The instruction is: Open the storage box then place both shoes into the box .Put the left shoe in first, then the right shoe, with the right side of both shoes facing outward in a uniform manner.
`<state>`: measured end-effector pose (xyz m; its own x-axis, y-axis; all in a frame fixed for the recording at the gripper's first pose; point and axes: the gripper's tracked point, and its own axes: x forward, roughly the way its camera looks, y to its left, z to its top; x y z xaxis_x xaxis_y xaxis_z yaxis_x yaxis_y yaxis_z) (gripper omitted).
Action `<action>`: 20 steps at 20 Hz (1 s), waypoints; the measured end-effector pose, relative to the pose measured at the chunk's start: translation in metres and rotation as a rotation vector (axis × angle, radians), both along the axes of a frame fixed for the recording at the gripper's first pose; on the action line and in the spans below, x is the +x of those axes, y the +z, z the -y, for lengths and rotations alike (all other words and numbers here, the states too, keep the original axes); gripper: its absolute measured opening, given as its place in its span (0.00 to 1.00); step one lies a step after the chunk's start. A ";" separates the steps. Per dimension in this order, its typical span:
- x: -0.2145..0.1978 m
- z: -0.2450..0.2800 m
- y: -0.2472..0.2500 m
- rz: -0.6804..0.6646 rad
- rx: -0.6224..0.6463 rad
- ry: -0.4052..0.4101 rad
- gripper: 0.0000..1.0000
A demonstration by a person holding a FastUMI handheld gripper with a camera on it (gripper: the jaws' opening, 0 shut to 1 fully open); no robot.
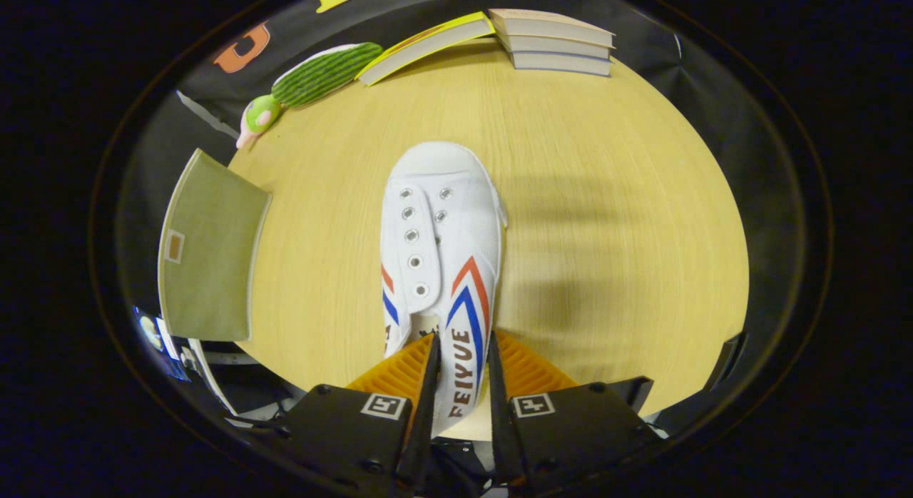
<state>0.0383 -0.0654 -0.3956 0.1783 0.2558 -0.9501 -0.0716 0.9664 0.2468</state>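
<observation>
Gripper view: fingers [428, 373] clamp the white shoe's [442, 234] side wall.

Shoe [440, 262] heel hidden between the hand-held gripper [460, 355] fingers

My gripper [460, 373] has its fingers pressed on the white shoe's [442, 255] side wall, so straight ahead is blocked. Right of the shoe I see open bench [606, 255]. To the left stands the olive storage box [207, 255]; plush toy [314, 80] and books [556, 41] line the far edge.
</observation>
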 end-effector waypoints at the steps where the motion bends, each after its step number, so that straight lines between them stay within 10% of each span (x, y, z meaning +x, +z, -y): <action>1: 0.001 0.001 -0.001 0.009 0.002 -0.013 0.39; 7: -0.002 0.000 0.002 0.014 0.042 -0.097 0.08; 12: 0.000 -0.011 0.017 -0.004 0.167 -0.250 0.06; 20: -0.006 -0.053 0.080 0.031 0.227 -0.258 0.06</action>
